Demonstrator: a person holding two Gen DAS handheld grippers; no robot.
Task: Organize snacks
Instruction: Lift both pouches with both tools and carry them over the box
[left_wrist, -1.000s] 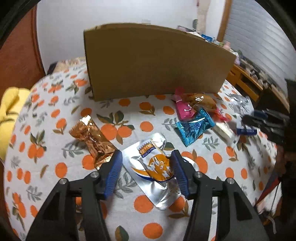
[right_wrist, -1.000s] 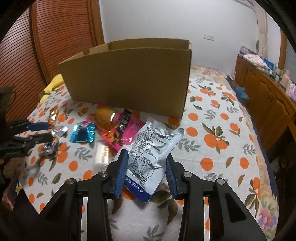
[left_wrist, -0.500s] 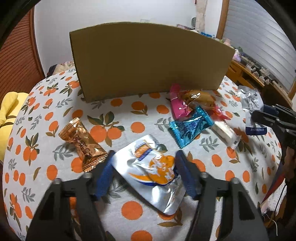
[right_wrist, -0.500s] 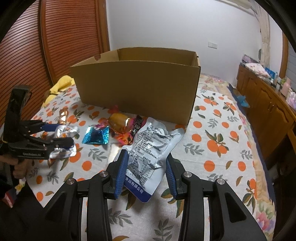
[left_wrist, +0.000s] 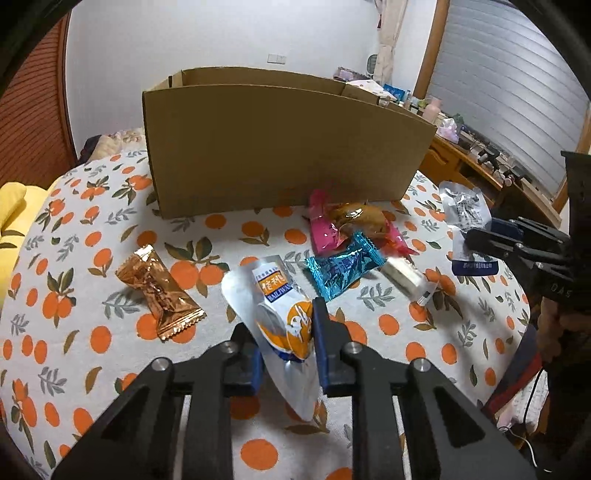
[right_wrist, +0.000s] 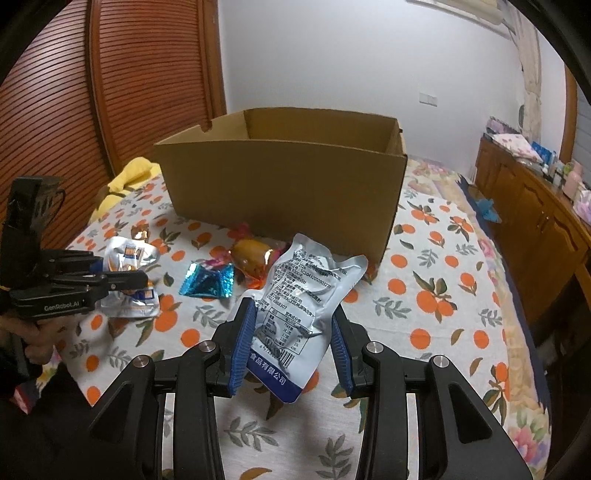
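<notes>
My left gripper (left_wrist: 284, 334) is shut on a silver pouch with an orange and blue print (left_wrist: 280, 306) and holds it above the table. My right gripper (right_wrist: 291, 332) is shut on a grey-silver snack bag with black print (right_wrist: 303, 291), lifted off the table. An open cardboard box (left_wrist: 280, 147) stands behind the snacks; it also shows in the right wrist view (right_wrist: 288, 177). A copper wrapper (left_wrist: 159, 291), a blue wrapper (left_wrist: 341, 267), a pink pack (left_wrist: 323, 227), an orange-brown snack (left_wrist: 360, 216) and a white bar (left_wrist: 404, 277) lie on the tablecloth.
The tablecloth (left_wrist: 92, 332) is white with orange fruit print. A yellow cushion (left_wrist: 11, 206) lies at the left edge. A wooden sideboard (right_wrist: 535, 206) with small items stands to the right. A slatted wooden door (right_wrist: 110, 92) is behind on the left.
My left gripper closed on the silver pouch and lifted it off the table. My right gripper rose with its bag, so the box's inside now shows.
</notes>
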